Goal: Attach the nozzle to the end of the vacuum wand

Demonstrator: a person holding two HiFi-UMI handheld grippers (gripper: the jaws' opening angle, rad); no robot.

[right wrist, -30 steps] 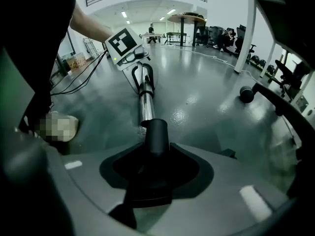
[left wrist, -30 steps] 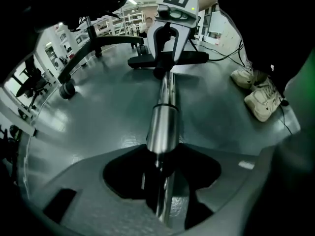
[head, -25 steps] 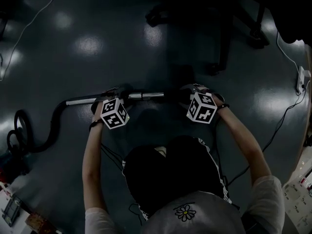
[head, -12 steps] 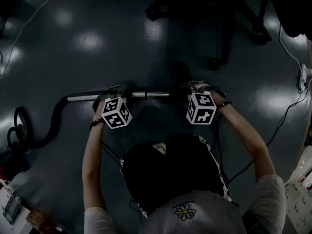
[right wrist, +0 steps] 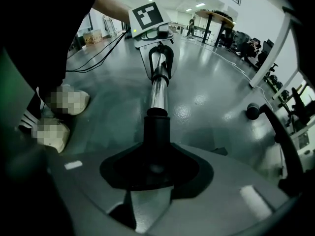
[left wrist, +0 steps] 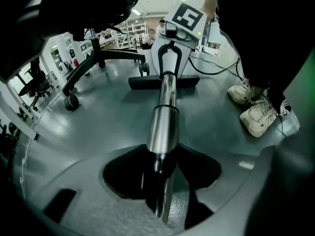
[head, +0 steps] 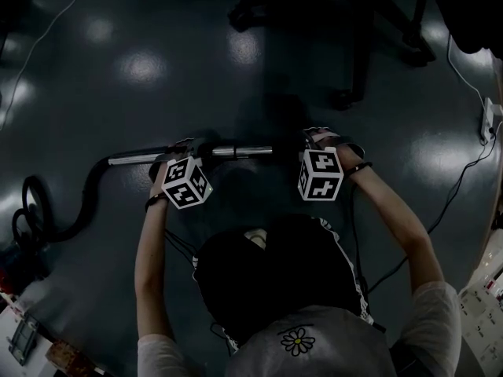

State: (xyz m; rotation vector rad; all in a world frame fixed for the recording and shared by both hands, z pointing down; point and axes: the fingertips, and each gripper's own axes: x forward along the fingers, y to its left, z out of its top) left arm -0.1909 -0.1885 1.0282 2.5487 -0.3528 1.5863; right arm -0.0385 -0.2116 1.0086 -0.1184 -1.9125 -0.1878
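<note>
The left gripper [left wrist: 160,181] pinches the shiny vacuum wand [left wrist: 165,122] between its fingers, while the right gripper [right wrist: 153,168] pinches the black neck of the nozzle [right wrist: 156,130], which sits at the wand's end, above the floor [head: 141,69].

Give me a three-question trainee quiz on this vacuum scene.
1. True or false: the left gripper grips the wand.
2. The right gripper holds: A a cup, B the nozzle, C a bottle?
3. In the head view, at which side does the hose lie?
Key: 1 true; 2 B; 3 left.
</note>
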